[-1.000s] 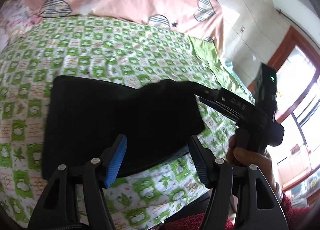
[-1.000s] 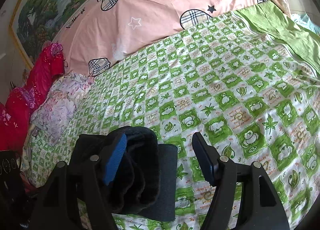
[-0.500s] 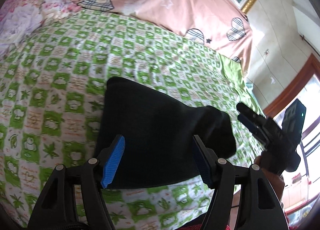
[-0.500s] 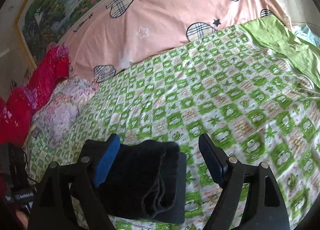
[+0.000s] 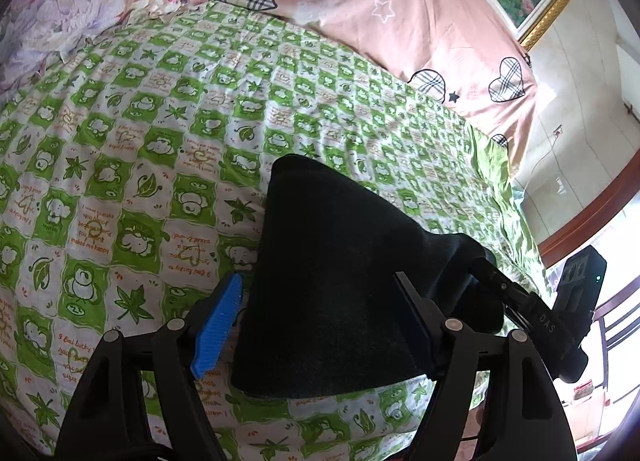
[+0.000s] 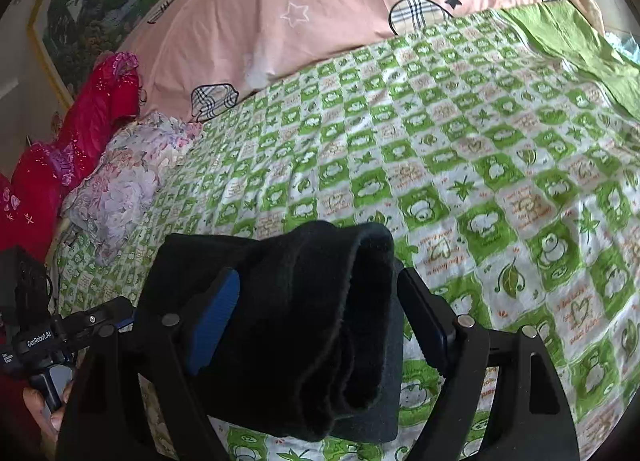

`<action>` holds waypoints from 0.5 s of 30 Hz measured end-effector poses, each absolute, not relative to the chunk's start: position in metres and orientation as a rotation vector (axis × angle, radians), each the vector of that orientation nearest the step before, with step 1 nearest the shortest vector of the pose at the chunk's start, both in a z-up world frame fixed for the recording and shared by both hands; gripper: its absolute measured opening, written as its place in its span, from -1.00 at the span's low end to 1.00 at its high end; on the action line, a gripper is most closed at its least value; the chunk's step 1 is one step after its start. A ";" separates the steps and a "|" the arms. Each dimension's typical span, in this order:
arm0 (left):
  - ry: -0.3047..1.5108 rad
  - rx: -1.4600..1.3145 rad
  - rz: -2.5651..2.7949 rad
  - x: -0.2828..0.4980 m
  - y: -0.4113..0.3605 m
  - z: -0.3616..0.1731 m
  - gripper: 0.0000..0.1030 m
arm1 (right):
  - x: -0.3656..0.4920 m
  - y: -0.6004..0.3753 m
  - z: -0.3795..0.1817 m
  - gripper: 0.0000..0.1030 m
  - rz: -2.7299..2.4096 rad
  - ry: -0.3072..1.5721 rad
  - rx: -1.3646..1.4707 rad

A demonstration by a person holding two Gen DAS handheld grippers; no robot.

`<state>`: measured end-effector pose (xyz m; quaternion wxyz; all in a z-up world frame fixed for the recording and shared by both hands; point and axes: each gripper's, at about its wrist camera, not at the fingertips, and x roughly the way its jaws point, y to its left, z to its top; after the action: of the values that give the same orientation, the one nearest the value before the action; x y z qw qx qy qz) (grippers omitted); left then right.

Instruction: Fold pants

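Note:
The black pants [image 5: 340, 281] lie folded on the green-checked bed sheet [image 5: 140, 141], near its front edge. My left gripper [image 5: 316, 325] straddles their near end and its jaws are opening. The blue left pad [image 5: 218, 325] stands just clear of the cloth edge, and the right finger crosses over the fabric. In the right wrist view the thick folded bundle of the pants [image 6: 312, 321] sits between the wide jaws of my right gripper [image 6: 320, 325], on a flatter dark layer. Neither pad clearly squeezes it. The right gripper [image 5: 520, 301] also shows at the pants' far fold.
A pink quilt with plaid hearts [image 6: 320, 21] lies across the back of the bed. A floral pillow [image 6: 120, 181] and red bedding [image 6: 80, 133] lie at the left. A window and wooden frame [image 5: 580, 229] are on the right. A hand [image 6: 44, 409] holds the left gripper's handle.
The right gripper has come forward, so the pants bundle now sits between its jaws instead of beside the left finger. The left gripper swung and rolled, its jaws a little wider.

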<state>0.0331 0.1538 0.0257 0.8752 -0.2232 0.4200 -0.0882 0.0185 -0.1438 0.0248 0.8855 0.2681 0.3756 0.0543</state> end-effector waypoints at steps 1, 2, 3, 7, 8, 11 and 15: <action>0.881 -0.468 -0.182 0.034 0.154 0.024 0.49 | 0.018 -0.144 0.021 0.58 0.114 0.788 0.566; 0.887 -0.472 -0.183 0.035 0.154 0.022 0.49 | 0.018 -0.144 0.019 0.58 0.113 0.792 0.569; 0.892 -0.474 -0.183 0.037 0.154 0.021 0.49 | 0.017 -0.144 0.016 0.58 0.109 0.797 0.570; 0.907 -0.481 -0.180 0.040 0.154 0.015 0.50 | 0.014 -0.146 0.004 0.60 0.100 0.825 0.578; 0.911 -0.480 -0.179 0.042 0.153 0.014 0.50 | 0.013 -0.148 0.003 0.60 0.103 0.824 0.585; 0.921 -0.480 -0.175 0.045 0.152 0.011 0.50 | 0.010 -0.152 -0.002 0.64 0.112 0.828 0.608; 0.936 -0.485 -0.172 0.050 0.152 0.004 0.50 | 0.006 -0.157 -0.008 0.67 0.128 0.827 0.624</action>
<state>0.0502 0.1524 0.0042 0.8607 -0.2309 0.4463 -0.0821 0.0062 -0.1572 -0.0082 0.8669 0.2979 0.3950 0.0610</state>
